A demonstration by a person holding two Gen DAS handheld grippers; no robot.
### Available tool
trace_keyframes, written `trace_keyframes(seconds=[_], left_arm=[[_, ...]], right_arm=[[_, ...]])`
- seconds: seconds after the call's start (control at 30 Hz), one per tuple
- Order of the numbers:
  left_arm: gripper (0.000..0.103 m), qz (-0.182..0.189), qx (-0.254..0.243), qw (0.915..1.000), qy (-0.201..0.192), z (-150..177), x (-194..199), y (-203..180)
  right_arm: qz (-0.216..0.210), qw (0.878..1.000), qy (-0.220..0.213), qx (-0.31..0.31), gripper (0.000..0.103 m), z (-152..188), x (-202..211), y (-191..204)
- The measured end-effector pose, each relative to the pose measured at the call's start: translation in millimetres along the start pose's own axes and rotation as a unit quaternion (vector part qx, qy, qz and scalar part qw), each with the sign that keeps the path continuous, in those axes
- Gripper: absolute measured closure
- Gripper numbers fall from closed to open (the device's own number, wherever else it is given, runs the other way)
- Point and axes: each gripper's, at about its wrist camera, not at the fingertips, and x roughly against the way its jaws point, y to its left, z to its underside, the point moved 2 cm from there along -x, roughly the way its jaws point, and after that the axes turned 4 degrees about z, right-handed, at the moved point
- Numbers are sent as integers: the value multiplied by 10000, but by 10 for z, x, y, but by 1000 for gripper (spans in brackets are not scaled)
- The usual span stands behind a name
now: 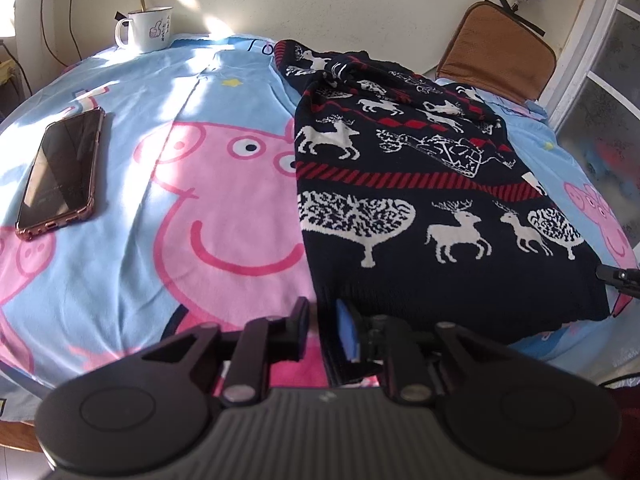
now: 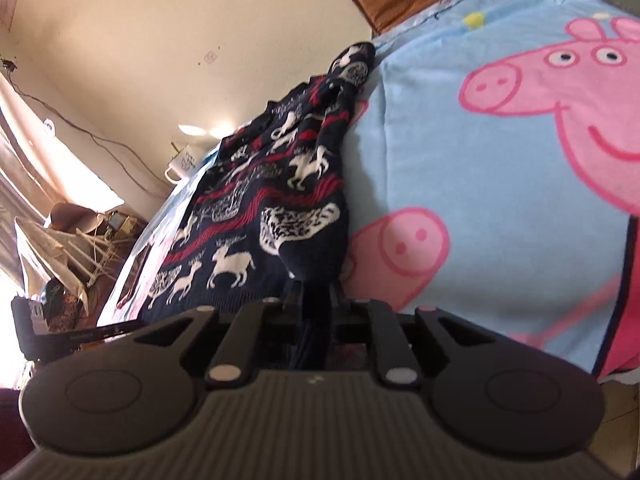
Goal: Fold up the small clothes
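Nearest the left wrist camera, the left gripper (image 1: pixel 320 330) sits at the near edge of the table, its two fingers drawn close on the near left corner of the hem of the dark sweater (image 1: pixel 420 200). A fold of the knit passes between the black finger and the blue pad (image 1: pixel 347 330), so the gripper is clamped on the hem. In the right wrist view, the right gripper (image 2: pixel 314 300) has its fingers pressed against a bunched ridge of the same sweater (image 2: pixel 256 224), the dark cloth running down between them; it too is clamped on the garment. The tip of that gripper (image 1: pixel 618 276) shows at the far right of the left view, at the sweater's near right corner.

The sweater is navy with white reindeer, trees and red bands. It lies mostly flat on the right half of the blanket (image 1: pixel 168 168), its far end rumpled toward the wall.

The blanket is light blue with pink cartoon pigs and covers the table. A phone (image 1: pixel 60 172) in a pinkish case lies face up on its left part, well apart from the sweater. A white enamel mug (image 1: pixel 148 30) with a utensil in it stands at the far left edge. A brown cushioned chair (image 1: pixel 496 48) stands beyond the far right corner.
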Motion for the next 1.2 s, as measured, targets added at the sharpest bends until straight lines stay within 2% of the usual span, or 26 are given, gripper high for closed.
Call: trace_keyframes(seconds=[0.03,0.07,0.1,0.13,0.17,0.2,0.23,0.27,0.3,0.37,0.43,0.53,0.63,0.7,0.73,0.8,0.87,0.93,0.97,1.0,1.03,1.07,1.1,1.13,1.2], left_arm=[[61,89,43,10000,-8,9,14,10],[54,169,69,9998,15,14,23,6],[47,219,67,9997,27,19,28,-3],[48,249,42,9997,66,27,17,-22],[50,226,4,9997,87,39,-3,-58],[64,163,-69,9998,51,43,-10,-90],[98,143,-112,9998,100,38,-31,-115],[97,204,-53,9997,144,20,-36,-119],[97,241,-16,9996,125,0,-19,-116],[98,417,121,9990,-50,-75,126,-100],[98,697,395,9957,-471,-191,383,-30],[98,1027,961,9839,-1106,-357,678,137],[98,1304,1617,9651,-1596,-582,732,316],[98,1450,2043,9522,-1746,-775,635,408],[98,1457,2169,9491,-1761,-877,555,433],[97,1352,2358,9482,-1643,-1103,356,456],[97,1182,2560,9493,-1388,-1390,97,501],[92,849,2661,9520,-1253,-1681,-205,557],[87,491,2675,9551,-1173,-1819,-386,600],[75,171,2718,9564,-1057,-1897,-516,636],[72,-92,2833,9547,-906,-1933,-654,702],[72,-19,2898,9531,-868,-1921,-709,740],[66,233,2856,9540,-884,-1867,-735,787],[58,339,2741,9567,-919,-1819,-729,812],[53,106,2343,9665,-1042,-1717,-674,815]], right_arm=[[-30,10000,-16,-81,78,21,3,-16],[-67,9998,-34,-159,72,30,13,-42],[-119,9997,-31,-207,70,35,16,-65],[-167,9996,-2,-240,70,45,12,-78],[-230,9994,19,-246,70,66,11,-73],[-296,9993,43,-219,71,82,2,-63],[-378,9990,144,-168,75,108,-20,-35],[-459,9985,287,-61,91,131,-50,9],[-523,9981,322,38,92,143,-51,49],[-923,9952,279,145,92,118,34,132],[-1312,9910,-13,267,93,39,199,207],[-1775,9823,-550,253,95,-186,372,244],[-1932,9770,-886,-154,95,-500,310,145],[-1853,9769,-1001,-348,95,-717,188,101],[-1775,9777,-1032,-446,95,-848,97,79],[-1537,9809,-970,-695,95,-1094,-112,12],[-1112,9852,-857,-981,95,-1364,-410,-82],[-784,9827,-875,-1431,91,-1607,-777,-226],[-512,9816,-941,-1580,87,-1690,-912,-303],[-116,9811,-989,-1658,71,-1752,-988,-351],[165,9784,-1059,-1769,66,-1776,-999,-394],[-23,9778,-1156,-1747,64,-1765,-962,-407],[-328,9788,-1215,-1616,63,-1732,-895,-407],[-437,9805,-1240,-1459,62,-1686,-820,-396],[-316,9856,-1274,-1069,53,-1602,-710,-358]])
